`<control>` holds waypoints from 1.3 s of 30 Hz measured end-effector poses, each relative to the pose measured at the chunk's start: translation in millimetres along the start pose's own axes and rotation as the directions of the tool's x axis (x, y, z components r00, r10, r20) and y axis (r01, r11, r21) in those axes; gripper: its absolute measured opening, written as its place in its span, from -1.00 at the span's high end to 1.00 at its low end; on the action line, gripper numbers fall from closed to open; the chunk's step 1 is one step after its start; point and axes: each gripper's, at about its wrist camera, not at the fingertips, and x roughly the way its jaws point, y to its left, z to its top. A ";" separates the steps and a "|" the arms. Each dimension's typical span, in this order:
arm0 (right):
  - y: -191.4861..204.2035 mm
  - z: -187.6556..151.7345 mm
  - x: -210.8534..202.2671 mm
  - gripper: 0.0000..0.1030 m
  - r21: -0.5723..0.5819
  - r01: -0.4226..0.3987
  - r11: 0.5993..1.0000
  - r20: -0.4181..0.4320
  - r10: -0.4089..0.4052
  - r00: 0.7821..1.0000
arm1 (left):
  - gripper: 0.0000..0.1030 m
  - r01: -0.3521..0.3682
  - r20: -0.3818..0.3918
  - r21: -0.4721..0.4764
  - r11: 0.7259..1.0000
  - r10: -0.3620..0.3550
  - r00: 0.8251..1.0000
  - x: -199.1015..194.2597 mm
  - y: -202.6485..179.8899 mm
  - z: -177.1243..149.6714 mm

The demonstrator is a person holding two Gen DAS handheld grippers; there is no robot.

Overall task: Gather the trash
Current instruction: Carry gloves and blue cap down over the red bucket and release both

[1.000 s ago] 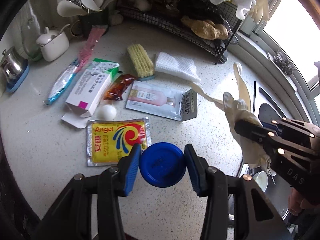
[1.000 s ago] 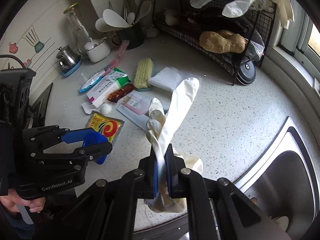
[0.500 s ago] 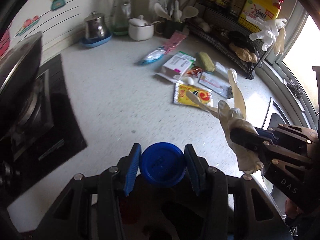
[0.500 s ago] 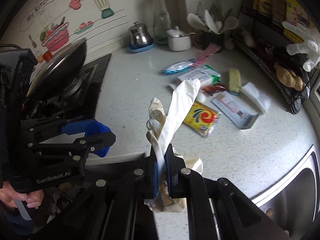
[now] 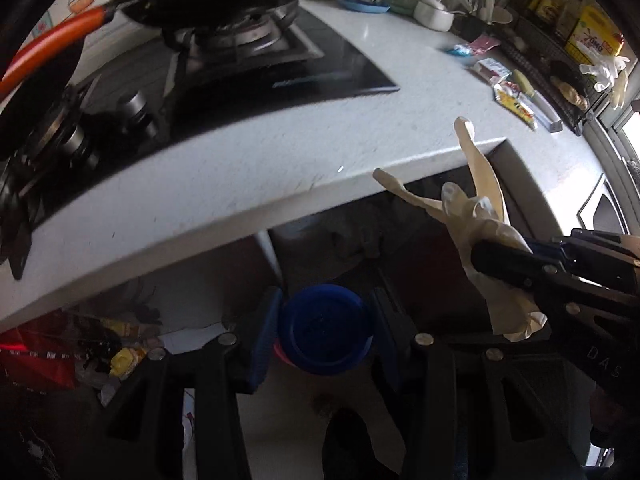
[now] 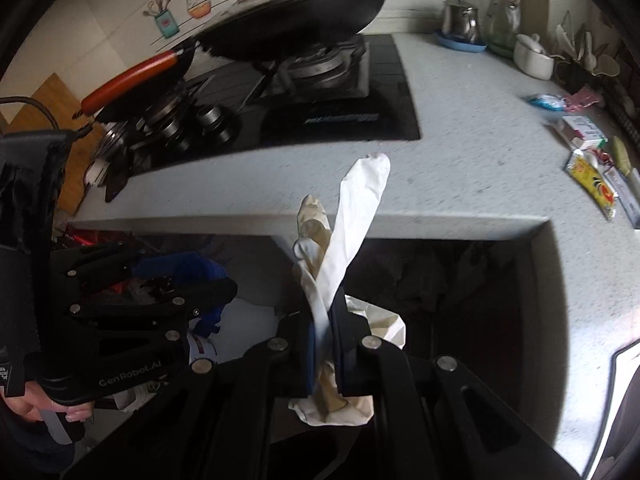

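Left gripper (image 5: 325,322) clamps a blue lid (image 5: 326,330) past the desk (image 5: 224,184) edge, above floor clutter; released early, it could roll away. Right gripper (image 6: 325,344) pinches a limp glove (image 6: 344,248), which may snag that edge.

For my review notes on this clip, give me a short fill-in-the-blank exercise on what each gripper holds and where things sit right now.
1. The left gripper is clamped on a round ____ lid.
2. The right gripper pinches a pale rubber ____.
3. On the stove sits a black pan with a ____ handle.
4. The remaining wrappers lie on the ____.

Missing words: blue; glove; red; countertop
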 end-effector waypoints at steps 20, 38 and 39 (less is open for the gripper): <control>-14.7 -109.8 277.2 0.88 -0.081 -0.040 0.996 -0.241 0.019 0.970 | 0.19 0.043 -0.174 -0.156 0.987 -0.070 0.982 282.6 81.2 -135.0; -94.6 -203.0 423.0 0.88 -0.021 0.004 1.000 -0.283 -0.010 0.959 | 0.18 0.055 -0.241 -0.134 0.989 -0.086 0.967 461.2 58.5 -181.4; -94.9 -205.7 423.3 0.88 -0.018 0.005 1.000 -0.283 -0.010 0.959 | 0.18 0.051 -0.239 -0.135 0.990 -0.082 0.968 461.6 58.7 -182.2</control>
